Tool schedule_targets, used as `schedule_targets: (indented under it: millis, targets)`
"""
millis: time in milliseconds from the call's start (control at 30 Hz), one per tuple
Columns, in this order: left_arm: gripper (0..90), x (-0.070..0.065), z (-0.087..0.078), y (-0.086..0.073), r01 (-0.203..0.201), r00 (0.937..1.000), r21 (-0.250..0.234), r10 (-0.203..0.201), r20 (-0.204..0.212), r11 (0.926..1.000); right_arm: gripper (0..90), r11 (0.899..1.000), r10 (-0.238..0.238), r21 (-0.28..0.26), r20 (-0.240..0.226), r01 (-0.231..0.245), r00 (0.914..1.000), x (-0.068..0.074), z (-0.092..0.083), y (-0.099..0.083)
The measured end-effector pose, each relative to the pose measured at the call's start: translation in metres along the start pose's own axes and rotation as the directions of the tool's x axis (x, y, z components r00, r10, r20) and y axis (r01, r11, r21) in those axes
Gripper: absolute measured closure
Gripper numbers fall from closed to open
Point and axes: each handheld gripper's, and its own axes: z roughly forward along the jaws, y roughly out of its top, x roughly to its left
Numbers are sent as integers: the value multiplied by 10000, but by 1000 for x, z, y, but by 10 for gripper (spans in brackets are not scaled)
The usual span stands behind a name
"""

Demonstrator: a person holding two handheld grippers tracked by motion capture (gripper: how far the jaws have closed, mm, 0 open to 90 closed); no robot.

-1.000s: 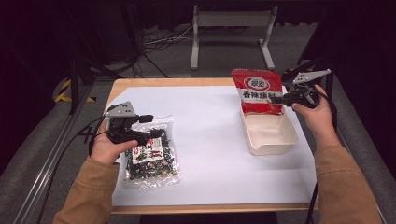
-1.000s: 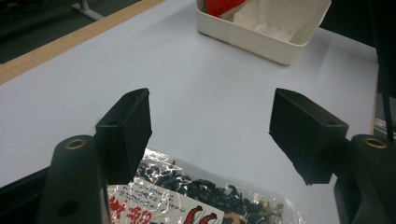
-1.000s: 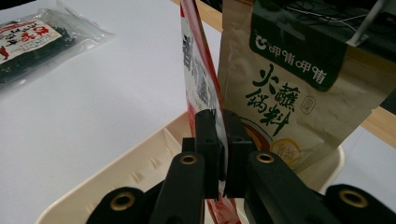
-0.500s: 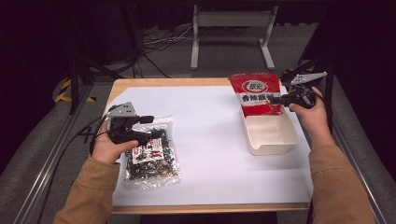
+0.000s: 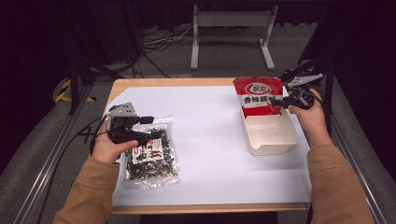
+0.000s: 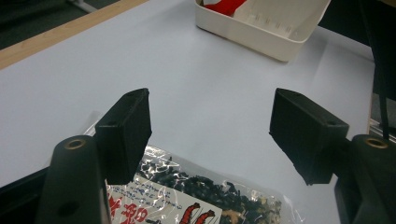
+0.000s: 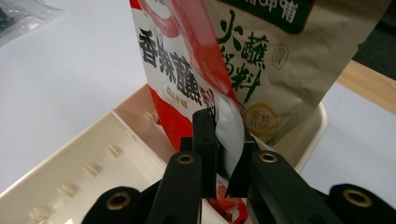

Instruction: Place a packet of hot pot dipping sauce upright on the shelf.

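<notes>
Now we pinch the red sauce packet (image 5: 258, 95) in our right gripper (image 5: 280, 102), jaws clamped on its edge, standing in the cream tray (image 5: 273, 137) near the tabletop's right edge. Our left gripper (image 5: 152, 127) hovers wide open over the seaweed bag (image 5: 152, 161) near the left edge.

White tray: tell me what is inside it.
The tray holds the lower end of a red packet, pinched by the right gripper. The near half is bare; the floor under the packet is hidden.
</notes>
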Motion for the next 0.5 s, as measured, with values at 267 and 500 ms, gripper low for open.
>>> schedule_targets:
  millis: [267, 500]
  targets:
    - [298, 1, 2, 0, 62, 9999, 61, -62, 85, 10000, 841, 9983, 225, 532, 391, -246, 9990, 0, 6, -8]
    - [294, 3, 2, -1, 197, 9996, 4, -197, 217, 9998, 824, 9981, 294, 526, 451, -318, 9986, 1, 6, -10]
